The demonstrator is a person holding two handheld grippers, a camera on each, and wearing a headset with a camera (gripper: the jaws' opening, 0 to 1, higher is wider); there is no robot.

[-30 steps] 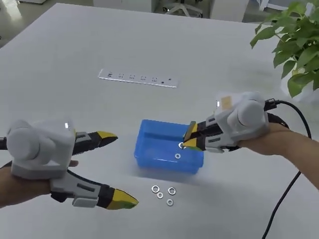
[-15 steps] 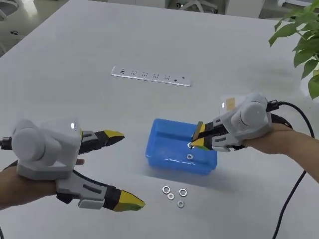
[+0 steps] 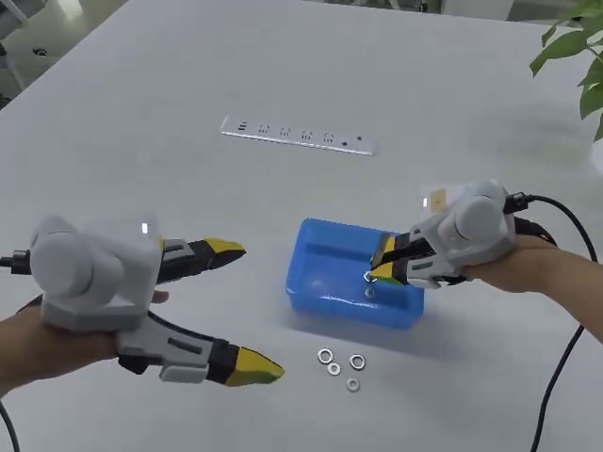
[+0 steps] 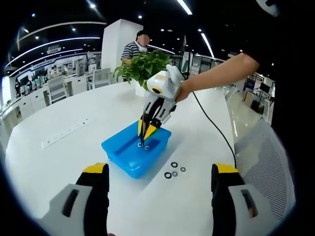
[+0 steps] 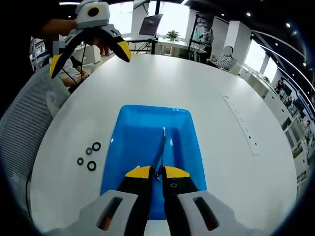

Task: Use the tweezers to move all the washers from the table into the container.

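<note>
A blue container point(image 3: 320, 282) sits mid-table. My right gripper point(image 3: 382, 264) is over its right half, shut on thin metal tweezers point(image 5: 160, 147) that point down into it. A washer point(image 3: 367, 278) shows at the tweezers' tip; whether it is gripped I cannot tell. Another washer point(image 3: 369, 293) lies on the container floor. Several washers point(image 3: 334, 368) lie on the table just in front of the container, also seen as washers point(image 5: 91, 165) and washers point(image 4: 174, 173). My left gripper point(image 3: 250, 309) hovers open left of the container point(image 4: 123, 152), holding nothing. From there, the right gripper point(image 4: 143, 132) stands above the container.
A white power strip point(image 3: 297, 137) lies farther back on the table. A potted plant point(image 3: 575, 52) stands at the far right corner. A black cable point(image 3: 565, 348) trails from the right gripper. People stand beyond the table edge in the gripper views.
The head camera has shifted, so everything sits further right in the frame. Both grippers keep nearly the same place relative to the container.
</note>
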